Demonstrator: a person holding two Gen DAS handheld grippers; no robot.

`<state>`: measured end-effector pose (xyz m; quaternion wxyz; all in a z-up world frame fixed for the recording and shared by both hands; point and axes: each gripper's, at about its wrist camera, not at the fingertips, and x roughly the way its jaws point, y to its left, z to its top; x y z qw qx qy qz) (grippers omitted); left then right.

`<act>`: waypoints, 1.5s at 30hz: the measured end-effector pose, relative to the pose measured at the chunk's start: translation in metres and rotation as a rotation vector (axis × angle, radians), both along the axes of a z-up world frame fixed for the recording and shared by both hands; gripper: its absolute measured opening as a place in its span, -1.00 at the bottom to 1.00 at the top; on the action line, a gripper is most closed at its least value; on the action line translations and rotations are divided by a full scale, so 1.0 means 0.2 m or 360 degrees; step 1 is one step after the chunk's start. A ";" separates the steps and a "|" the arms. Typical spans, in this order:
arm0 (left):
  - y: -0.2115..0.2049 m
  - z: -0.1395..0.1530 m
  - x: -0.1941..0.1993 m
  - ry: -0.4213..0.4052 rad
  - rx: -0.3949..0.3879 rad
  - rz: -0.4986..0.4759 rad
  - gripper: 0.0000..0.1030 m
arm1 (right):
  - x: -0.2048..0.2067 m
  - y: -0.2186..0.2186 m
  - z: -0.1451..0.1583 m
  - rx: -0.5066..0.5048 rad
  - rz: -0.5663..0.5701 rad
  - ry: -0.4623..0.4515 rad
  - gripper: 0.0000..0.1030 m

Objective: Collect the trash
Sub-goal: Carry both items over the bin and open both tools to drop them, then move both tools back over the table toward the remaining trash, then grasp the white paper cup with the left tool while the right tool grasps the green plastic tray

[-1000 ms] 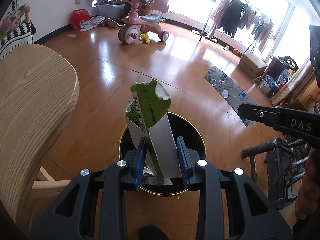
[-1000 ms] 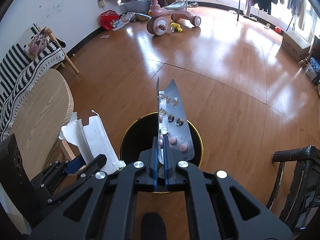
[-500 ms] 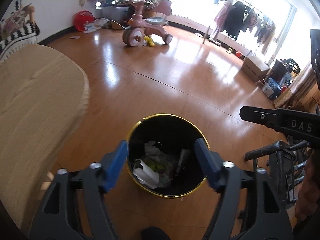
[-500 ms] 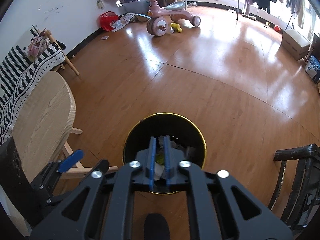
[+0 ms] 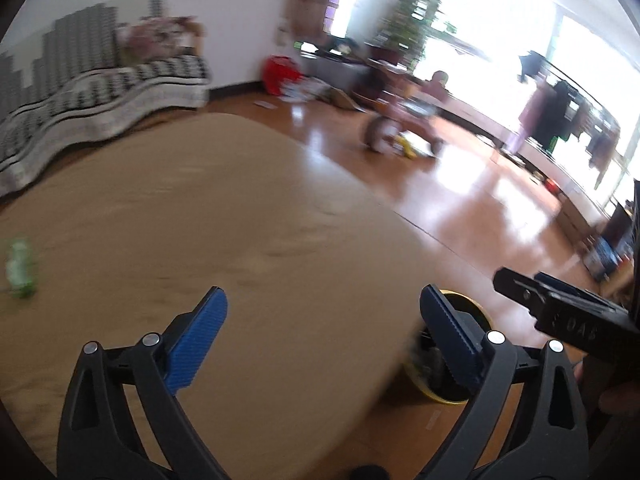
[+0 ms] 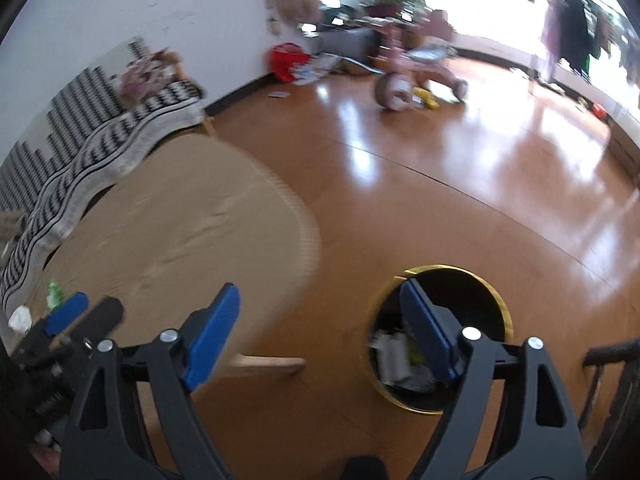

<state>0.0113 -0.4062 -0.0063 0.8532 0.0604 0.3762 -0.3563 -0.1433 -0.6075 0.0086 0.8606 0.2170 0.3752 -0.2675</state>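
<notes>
My left gripper [image 5: 324, 300] is wide open and empty above the round wooden table [image 5: 200, 220]. A small green and white scrap [image 5: 18, 268] lies blurred at the table's far left. My right gripper [image 6: 320, 304] is wide open and empty over the floor, between the table [image 6: 180, 232] and the black bin with a gold rim [image 6: 444, 272]. The bin holds crumpled paper and wrappers [image 6: 394, 360]. The bin also shows at the table's right edge in the left wrist view [image 5: 472, 304]. The left gripper shows at the lower left of the right wrist view [image 6: 76, 316], near green and white scraps [image 6: 52, 292].
A black-and-white striped sofa [image 6: 80, 152] stands behind the table. A pink tricycle [image 6: 416, 76] and a red bag [image 6: 286, 60] are on the wooden floor far back. A dark chair [image 6: 612, 360] is at the right edge. The right gripper's body shows in the left wrist view [image 5: 560, 308].
Both grippers let their trash drop into the bin, the carton and the pill blister, and opened wide. Both then swung left and up, the left one now over the table.
</notes>
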 end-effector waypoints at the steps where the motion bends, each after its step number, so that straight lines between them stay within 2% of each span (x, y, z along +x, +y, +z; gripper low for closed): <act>1: 0.10 0.01 0.05 -0.0015 0.0011 0.0056 0.84 | 0.07 0.08 0.00 -0.0009 0.0045 -0.0008 0.63; 7: 0.69 0.05 0.32 -0.0085 0.0102 0.0390 0.87 | 0.48 0.54 0.02 -0.0060 0.0347 -0.0013 0.72; 11: 1.14 0.04 0.51 -0.0062 0.0129 0.0667 0.87 | 0.72 0.91 0.00 -0.0148 0.0593 0.0017 0.78; 17: 1.68 -0.04 0.71 -0.0002 0.0194 0.1010 0.87 | 1.02 1.40 -0.14 -0.0194 0.0902 0.0124 0.80; 22: 2.02 -0.14 0.85 0.0133 0.0181 0.1262 0.87 | 1.21 1.66 -0.31 -0.0205 0.1038 0.0245 0.80; 25: 2.13 -0.20 0.93 0.0188 0.0162 0.1339 0.87 | 1.30 1.73 -0.39 -0.0204 0.1058 0.0266 0.86; 30: 2.19 -0.26 1.05 0.0266 0.0115 0.1393 0.87 | 1.44 1.79 -0.39 -0.0214 0.1068 0.0227 0.87; 37: 2.22 -0.29 1.24 0.0211 0.0156 0.1459 0.87 | 1.60 1.88 -0.39 -0.0209 0.1137 0.0224 0.89; 45: 2.20 -0.29 1.33 0.0211 0.0138 0.1467 0.87 | 1.70 1.89 -0.40 -0.0203 0.1124 0.0219 0.89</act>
